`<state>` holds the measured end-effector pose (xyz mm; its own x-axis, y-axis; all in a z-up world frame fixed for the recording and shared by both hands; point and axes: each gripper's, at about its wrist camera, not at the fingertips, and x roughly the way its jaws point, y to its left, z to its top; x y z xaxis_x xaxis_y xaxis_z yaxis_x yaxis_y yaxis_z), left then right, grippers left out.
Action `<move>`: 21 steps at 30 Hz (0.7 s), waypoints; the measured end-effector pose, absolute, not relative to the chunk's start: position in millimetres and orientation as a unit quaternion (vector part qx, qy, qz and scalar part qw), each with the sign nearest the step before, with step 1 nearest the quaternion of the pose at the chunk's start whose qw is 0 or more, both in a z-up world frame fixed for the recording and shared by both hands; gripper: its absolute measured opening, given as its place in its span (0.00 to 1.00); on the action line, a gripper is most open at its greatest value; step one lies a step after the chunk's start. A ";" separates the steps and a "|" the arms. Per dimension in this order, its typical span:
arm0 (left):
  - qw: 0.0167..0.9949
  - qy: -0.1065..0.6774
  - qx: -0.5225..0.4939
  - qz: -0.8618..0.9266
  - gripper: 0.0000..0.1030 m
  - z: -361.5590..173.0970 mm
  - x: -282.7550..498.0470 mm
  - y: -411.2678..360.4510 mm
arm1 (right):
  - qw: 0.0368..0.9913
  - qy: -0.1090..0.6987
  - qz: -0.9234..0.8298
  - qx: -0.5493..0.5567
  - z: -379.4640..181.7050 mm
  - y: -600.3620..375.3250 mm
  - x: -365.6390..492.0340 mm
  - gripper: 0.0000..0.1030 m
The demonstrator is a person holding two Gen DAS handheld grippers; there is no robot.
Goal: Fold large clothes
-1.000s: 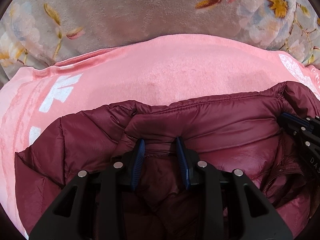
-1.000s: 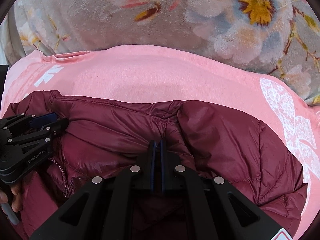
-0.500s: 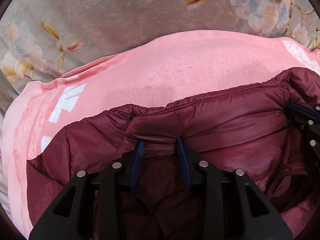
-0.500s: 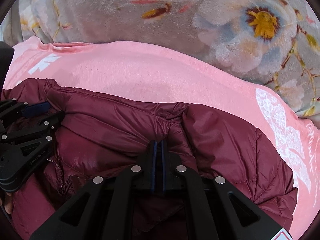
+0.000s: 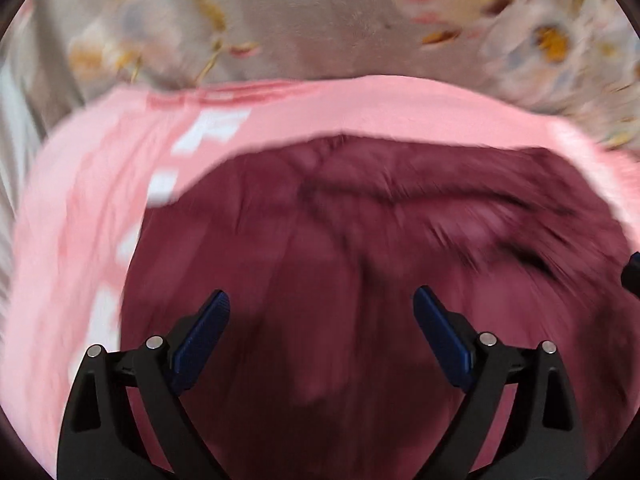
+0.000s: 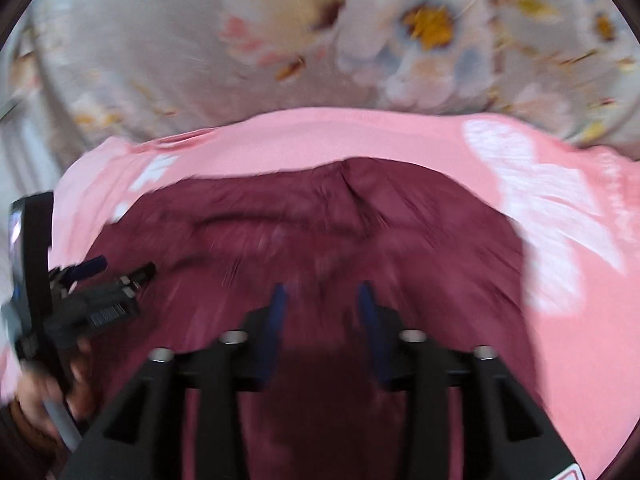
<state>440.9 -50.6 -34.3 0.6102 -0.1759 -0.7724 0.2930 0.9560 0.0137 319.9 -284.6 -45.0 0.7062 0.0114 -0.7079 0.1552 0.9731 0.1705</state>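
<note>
A maroon puffer jacket point(image 5: 360, 240) point(image 6: 320, 232) lies folded on a pink towel point(image 5: 100, 200) point(image 6: 560, 320). Both views are motion-blurred. My left gripper point(image 5: 320, 304) hangs above the jacket with its jaws opening wide and nothing between the blue pads point(image 5: 200, 336). My right gripper point(image 6: 322, 300) is also over the jacket, jaws opening, with no fabric pinched between its pads point(image 6: 276, 320). The left gripper point(image 6: 116, 276) and the hand holding it show at the left edge of the right wrist view.
Under the towel lies a grey blanket point(image 5: 300, 20) point(image 6: 160, 60) with a flower print, filling the far side of both views. The towel carries white printed markings point(image 6: 540, 208) on its left and right parts.
Both grippers let go of the jacket's folded edge, opened, and pulled back and up. The jacket now lies flat on the towel, farther from both cameras.
</note>
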 end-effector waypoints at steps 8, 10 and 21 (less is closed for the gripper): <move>0.872 0.469 0.001 -0.142 0.91 -39.1 295.8 90.7 | 0.915 0.379 -0.101 0.088 -49.3 -283.7 82.1 0.71; 0.866 0.481 -0.032 -0.135 0.91 -46.7 263.7 127.2 | 0.906 0.389 -0.122 0.109 -65.2 -287.0 36.6 0.71; 0.856 0.483 -0.150 -0.109 0.84 -73.3 209.0 190.1 | 0.875 0.380 -0.144 0.264 -123.1 -297.9 -36.7 0.72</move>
